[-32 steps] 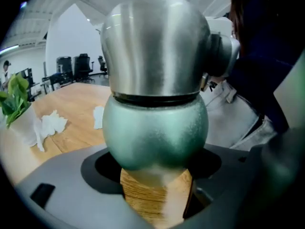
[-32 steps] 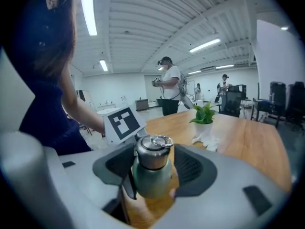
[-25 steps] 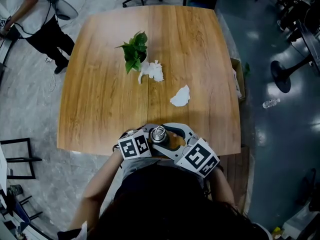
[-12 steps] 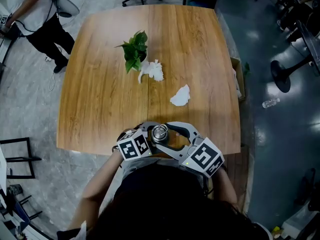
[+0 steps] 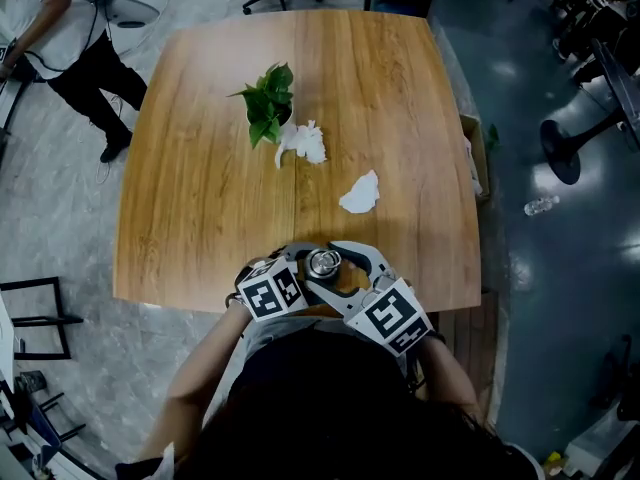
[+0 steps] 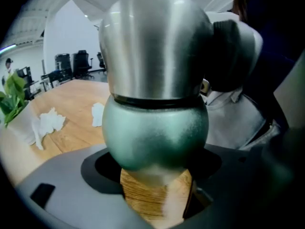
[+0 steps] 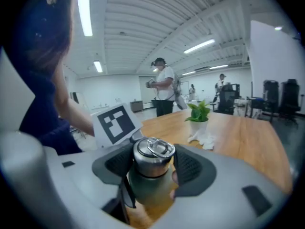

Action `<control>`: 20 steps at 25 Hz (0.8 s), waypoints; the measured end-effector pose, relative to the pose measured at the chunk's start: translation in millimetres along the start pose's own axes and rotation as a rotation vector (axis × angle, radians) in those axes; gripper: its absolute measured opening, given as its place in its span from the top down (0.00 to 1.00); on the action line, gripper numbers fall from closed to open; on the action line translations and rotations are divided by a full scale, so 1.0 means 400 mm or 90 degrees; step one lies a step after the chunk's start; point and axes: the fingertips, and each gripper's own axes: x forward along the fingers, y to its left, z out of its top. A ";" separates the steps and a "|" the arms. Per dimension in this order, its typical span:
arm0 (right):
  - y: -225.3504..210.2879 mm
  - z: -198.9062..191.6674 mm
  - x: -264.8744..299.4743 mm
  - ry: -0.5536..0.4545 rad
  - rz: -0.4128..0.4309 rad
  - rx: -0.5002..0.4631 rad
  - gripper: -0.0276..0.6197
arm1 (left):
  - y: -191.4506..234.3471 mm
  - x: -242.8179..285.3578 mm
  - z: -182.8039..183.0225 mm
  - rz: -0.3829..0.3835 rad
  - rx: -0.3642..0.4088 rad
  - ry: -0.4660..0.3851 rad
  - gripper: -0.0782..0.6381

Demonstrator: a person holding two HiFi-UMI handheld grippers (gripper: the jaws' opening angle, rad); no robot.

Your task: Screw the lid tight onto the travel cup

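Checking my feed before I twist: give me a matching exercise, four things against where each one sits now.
Things:
1. lid
2. green cup body
3. potted plant
4. lone tissue

Places:
A. mid-table, by itself
B. clamped by the right gripper
C. held in the left gripper
D. far half, beside a second tissue

Pairs: 1-B, 2-C, 3-D, 4-A

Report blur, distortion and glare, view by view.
Left gripper view: the travel cup fills the frame, soft and out of focus, dark fisheye corners. Right gripper view: strong fisheye bend, ceiling lights glaring, lid fairly sharp. Head view: evenly lit, table edges bowed.
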 end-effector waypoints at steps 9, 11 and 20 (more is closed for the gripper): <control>0.032 -0.011 -0.032 0.028 0.068 -0.008 0.54 | -0.021 0.001 -0.006 -0.016 0.031 0.004 0.34; 0.033 -0.024 -0.027 0.042 0.072 -0.023 0.54 | -0.039 0.003 -0.002 -0.041 0.043 0.003 0.34; -0.008 -0.008 0.008 0.018 -0.058 -0.014 0.55 | 0.000 0.012 0.024 0.020 0.009 -0.010 0.34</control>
